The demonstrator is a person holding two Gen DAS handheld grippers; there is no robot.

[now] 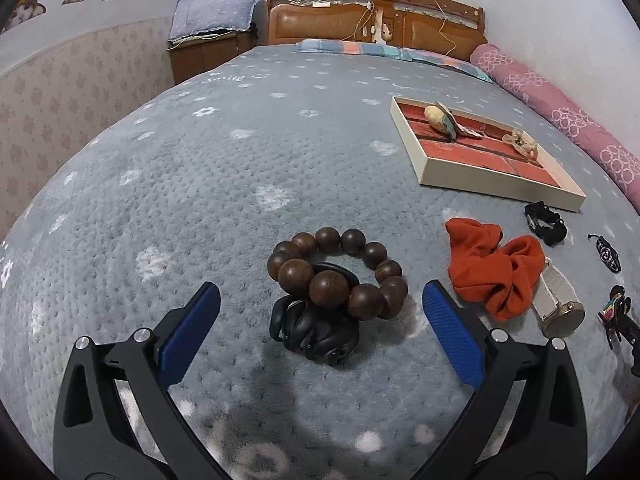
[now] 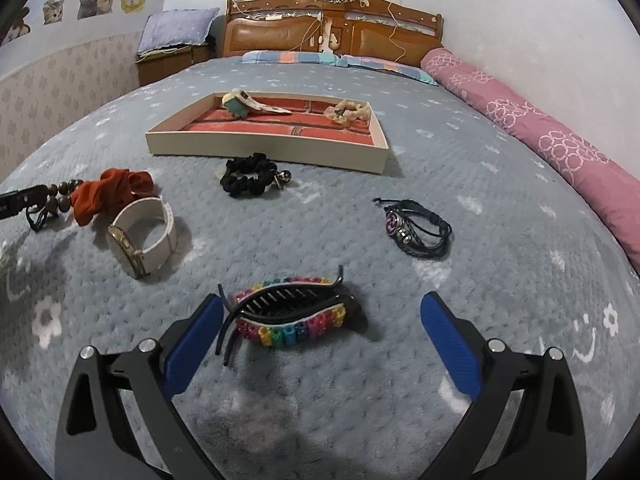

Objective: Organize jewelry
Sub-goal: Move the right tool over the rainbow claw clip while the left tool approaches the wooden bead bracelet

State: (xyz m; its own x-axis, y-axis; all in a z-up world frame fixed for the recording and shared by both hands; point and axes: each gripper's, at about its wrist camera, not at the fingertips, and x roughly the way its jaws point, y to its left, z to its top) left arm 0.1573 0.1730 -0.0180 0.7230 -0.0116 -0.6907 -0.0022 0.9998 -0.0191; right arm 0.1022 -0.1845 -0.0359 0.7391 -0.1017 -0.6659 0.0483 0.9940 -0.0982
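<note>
My left gripper (image 1: 320, 308) is open, its blue pads standing wide on either side of a brown wooden bead bracelet (image 1: 340, 274) that lies on a black hair clip (image 1: 312, 330), touching neither. My right gripper (image 2: 322, 314) is open too, straddling a black claw clip with rainbow beads (image 2: 290, 312) on the bed. The cream tray with a red lining (image 2: 264, 148) holds a cream and green hair clip (image 2: 248, 104) and a beige scrunchie (image 2: 346, 112). It lies beyond both grippers.
On the grey blanket (image 2: 320, 224) lie an orange scrunchie (image 2: 108, 194), a white-strap watch (image 2: 142, 236), a black scrunchie (image 2: 250, 178) and a black cord bracelet (image 2: 420, 226). A pink bolster (image 2: 540, 132) runs along the right edge. The wooden headboard (image 2: 332, 28) is at the back.
</note>
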